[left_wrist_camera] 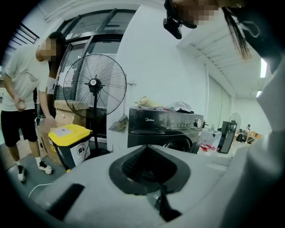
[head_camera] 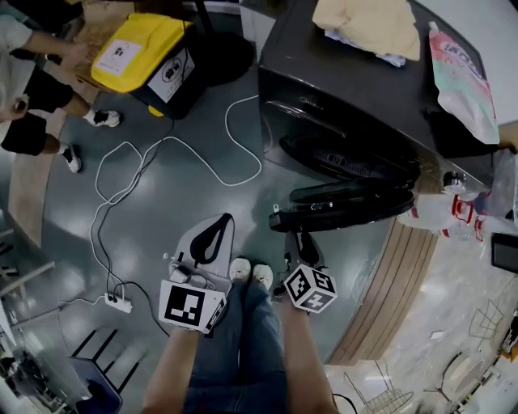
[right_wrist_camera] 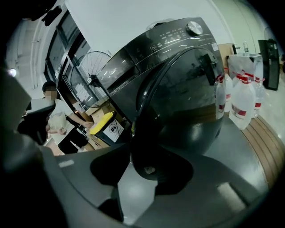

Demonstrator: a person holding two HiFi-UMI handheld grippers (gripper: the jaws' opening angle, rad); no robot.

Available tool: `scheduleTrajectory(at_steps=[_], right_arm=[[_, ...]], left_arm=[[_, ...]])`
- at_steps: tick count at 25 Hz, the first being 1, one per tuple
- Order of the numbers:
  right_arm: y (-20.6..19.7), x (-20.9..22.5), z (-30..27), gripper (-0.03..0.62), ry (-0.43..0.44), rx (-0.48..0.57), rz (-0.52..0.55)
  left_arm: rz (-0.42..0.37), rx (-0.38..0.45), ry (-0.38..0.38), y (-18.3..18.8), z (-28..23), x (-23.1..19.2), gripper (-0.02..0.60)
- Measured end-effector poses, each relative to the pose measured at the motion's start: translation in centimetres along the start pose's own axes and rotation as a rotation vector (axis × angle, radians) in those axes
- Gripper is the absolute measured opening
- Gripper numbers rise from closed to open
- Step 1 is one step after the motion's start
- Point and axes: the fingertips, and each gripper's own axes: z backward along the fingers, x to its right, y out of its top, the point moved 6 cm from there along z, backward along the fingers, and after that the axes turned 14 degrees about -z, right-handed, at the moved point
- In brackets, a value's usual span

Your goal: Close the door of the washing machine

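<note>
Both tongs sat low in front of us over the grey floor [head_camera: 178,210]. Our left gripper [head_camera: 225,221] had its pale grey jaws together at the tips, with nothing between them. It hung over the floor, well apart from the machine and to the left of our white shoes [head_camera: 251,272]. Our right gripper [head_camera: 301,238] had its dark jaws apart and clamped on nothing. Its tips lay at the outer side of the round, dark, glass-fronted washing machine door [head_camera: 348,207], near that door's free edge. They looked to be touching it, though we could not be sure of the contact. Through the right gripper view, the bulging glass of the door filled the space just ahead of the parted jaws.

The door stood partway open, swung out from the front of the dark grey front-loading washing machine [head_camera: 348,89], with the drum opening [head_camera: 348,160] showing behind it. On top of the machine lay a crumpled beige cloth [head_camera: 366,24] and a pink-and-white refill pouch [head_camera: 465,77]. Clear plastic bottles with red labels [head_camera: 453,214] stood just beside the machine's right side. To the left, well apart from the door, stood a black bin with a yellow lid [head_camera: 137,44], and a white cable [head_camera: 194,154] looped across the floor to a white power strip [head_camera: 119,303]. A person in dark shorts [head_camera: 28,133] stood near the bin.
</note>
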Motion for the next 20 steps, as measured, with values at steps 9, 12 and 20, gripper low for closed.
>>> scheduleTrajectory(at_steps=[9,12,20], right_arm=[[2.3,-2.7,-4.0,0.158,0.043,-0.007,0.043],[3.5,-3.5,-5.3,0.124,0.040,0.016,0.077],[6.8,-4.5,-8.8,0.011,0.025,0.053,0.121]], left_arm=[[-0.006,0.029,-0.003,1.3,-2.0,-4.2,0.008],[-0.001,0.039,-0.024,1.6,-3.4,-5.8,0.008],[-0.006,0.039,-0.067,2.2,-7.4,-8.6,0.008]])
